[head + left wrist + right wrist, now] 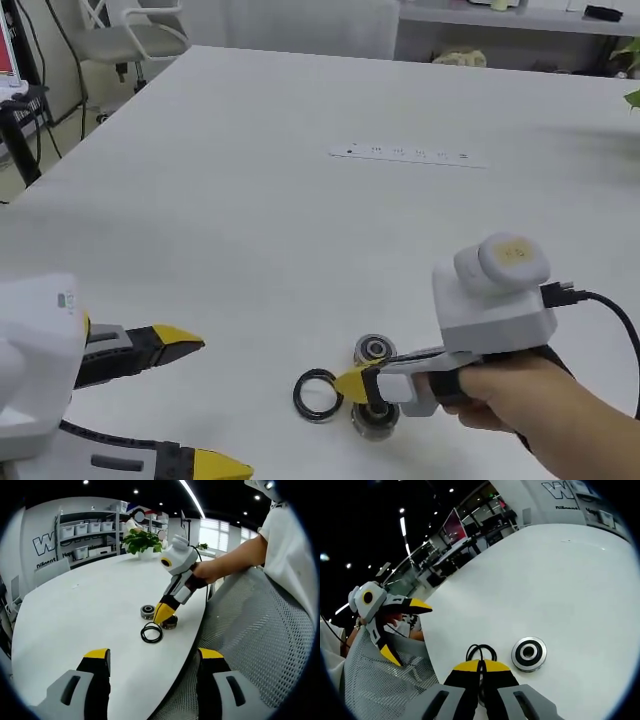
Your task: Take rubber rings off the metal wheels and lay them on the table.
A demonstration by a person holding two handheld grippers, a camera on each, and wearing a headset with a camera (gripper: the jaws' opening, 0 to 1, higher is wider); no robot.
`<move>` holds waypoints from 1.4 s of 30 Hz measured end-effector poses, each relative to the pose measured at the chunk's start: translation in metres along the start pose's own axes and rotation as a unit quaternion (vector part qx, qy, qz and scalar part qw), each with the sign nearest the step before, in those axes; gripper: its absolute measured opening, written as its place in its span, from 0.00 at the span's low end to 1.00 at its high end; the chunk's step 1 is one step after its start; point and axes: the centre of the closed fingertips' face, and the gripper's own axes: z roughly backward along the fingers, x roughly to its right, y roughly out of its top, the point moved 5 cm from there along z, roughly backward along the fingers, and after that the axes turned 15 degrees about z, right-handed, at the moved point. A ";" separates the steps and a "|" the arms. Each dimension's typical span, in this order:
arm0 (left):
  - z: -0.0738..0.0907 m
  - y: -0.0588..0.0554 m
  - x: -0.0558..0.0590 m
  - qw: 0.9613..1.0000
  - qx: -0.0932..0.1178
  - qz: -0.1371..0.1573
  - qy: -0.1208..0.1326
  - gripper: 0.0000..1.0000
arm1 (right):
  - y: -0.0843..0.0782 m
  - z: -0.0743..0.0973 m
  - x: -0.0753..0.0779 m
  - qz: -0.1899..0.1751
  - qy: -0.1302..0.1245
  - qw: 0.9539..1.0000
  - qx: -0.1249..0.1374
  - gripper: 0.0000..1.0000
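Right gripper (352, 383): your jaws are pressed together, yellow tips touching along their length in the right gripper view (481, 666). I cannot tell whether anything thin is nipped between them. Your hand (520, 395) holds the gripper body at 3 o'clock from the tips.

In the head view, the tips sit over the near wheel (375, 417), which lies at 5 o'clock, partly hidden under the jaws. In the left gripper view the right gripper (164, 614) appears to touch that wheel (170, 623) at its top edge.

Rubber rings (317, 394): black, lying flat on the counter (250, 200) at 9 o'clock from the tips, just beside them and beside the near wheel. More than one loop overlaps (151, 632). In the right gripper view they lie just past the tips at 12 o'clock (481, 652).

Far wheel (373, 349): flat on the counter at 1 o'clock from the tips in the head view, close but apart. It has a metal rim, a dark band and a bright hub (529, 654).

Left gripper (205, 400): jaws spread wide, holding nothing, well apart at 9 o'clock from the rings (154, 655). It hangs off the counter edge over a mesh chair (240, 630).

A power strip (408, 154) lies at 12 o'clock, far up the counter, with nothing between it and the wheels.
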 end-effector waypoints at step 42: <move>0.000 0.000 0.000 1.000 0.000 0.003 -0.003 0.67 | 0.003 0.002 0.007 0.016 -0.020 1.000 0.004 0.00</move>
